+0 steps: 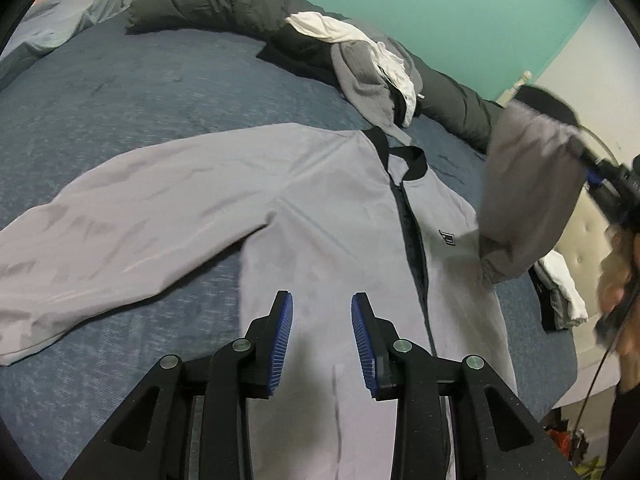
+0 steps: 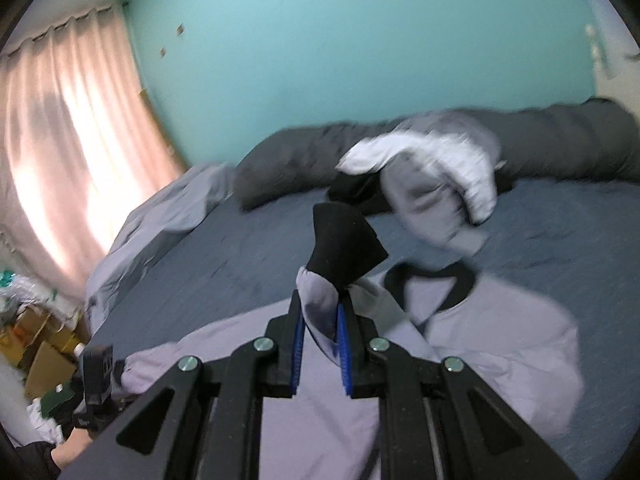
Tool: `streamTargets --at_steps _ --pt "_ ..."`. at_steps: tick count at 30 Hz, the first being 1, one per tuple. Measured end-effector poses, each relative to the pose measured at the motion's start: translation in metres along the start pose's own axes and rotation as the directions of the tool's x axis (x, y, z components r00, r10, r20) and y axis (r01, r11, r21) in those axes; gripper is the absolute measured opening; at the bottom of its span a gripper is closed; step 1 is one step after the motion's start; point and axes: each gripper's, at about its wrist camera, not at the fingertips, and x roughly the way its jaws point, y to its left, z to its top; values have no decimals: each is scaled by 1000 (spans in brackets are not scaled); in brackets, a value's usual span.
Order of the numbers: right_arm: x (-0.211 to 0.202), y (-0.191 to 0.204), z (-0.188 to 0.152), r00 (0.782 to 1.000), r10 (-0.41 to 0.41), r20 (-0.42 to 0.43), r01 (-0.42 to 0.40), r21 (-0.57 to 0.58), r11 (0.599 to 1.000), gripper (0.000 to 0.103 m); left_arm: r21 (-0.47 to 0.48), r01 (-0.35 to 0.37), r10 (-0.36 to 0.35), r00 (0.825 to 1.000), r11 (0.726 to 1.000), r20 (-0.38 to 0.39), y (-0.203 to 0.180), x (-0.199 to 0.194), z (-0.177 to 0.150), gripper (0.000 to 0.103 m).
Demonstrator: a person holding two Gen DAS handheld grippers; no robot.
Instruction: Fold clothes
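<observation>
- Here, the grey jacket [image 1: 320, 208] lies face up on the blue bedspread [image 1: 160, 92], its zip running down the middle and its black collar [image 1: 404, 156] towards the far side of the bed.
- One sleeve [image 1: 100, 240] lies spread flat across the bedspread, out to the left in the left wrist view.
- The other sleeve [image 1: 528, 196] is lifted off the bed and hangs in the air at the right of that view, blurred.
- The right gripper [image 2: 320, 320] is clamped on that raised sleeve near its end; the black cuff [image 2: 344, 248] sticks up beyond the blue pads [image 2: 298, 344].
- The left gripper [image 1: 322, 328] hovers above the lower front of the jacket with its jaws apart and nothing between them; its blue pads touch no cloth.
- Beyond the collar sits a loose pile of clothes [image 1: 372, 68], grey, white and black, resting against a long dark bolster [image 1: 224, 4] that runs along the far edge of the bed.
- A small stack of folded clothes [image 1: 560, 292] lies near the bed's right edge in the left wrist view.
- A rumpled pale grey sheet [image 2: 160, 216] lies at the bed's far left in the right wrist view.
- Behind stands a teal wall [image 2: 340, 48], with a pink curtain [image 2: 68, 128] lit from the window and cardboard boxes [image 2: 40, 348] on the floor below it.
</observation>
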Motion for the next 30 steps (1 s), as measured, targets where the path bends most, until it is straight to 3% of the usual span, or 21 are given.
streamTargets --at_steps 6,19,21,23,26,30 --pt "48 32 -45 994 43 -102 -43 3 999 14 -19 -3 3 1000 1000 4 16 -10 -5 34" --pt "91 44 -126 964 61 -257 -66 -8 998 17 -30 16 -16 1000 999 -20 20 -6 -18 34" --pt "93 45 -132 958 70 -278 -74 -6 997 29 -25 20 -21 999 999 -28 17 -4 -20 34" --pt "92 46 -136 953 95 -287 -99 2 995 56 -23 22 -22 999 999 -34 15 -2 -21 34" --pt "80 49 -139 949 133 -285 -138 3 990 60 -22 25 -26 999 999 -44 11 2 -22 38" --pt "52 30 -134 965 115 -236 -107 45 993 60 -6 32 -33 996 999 -80 5 14 -27 43"
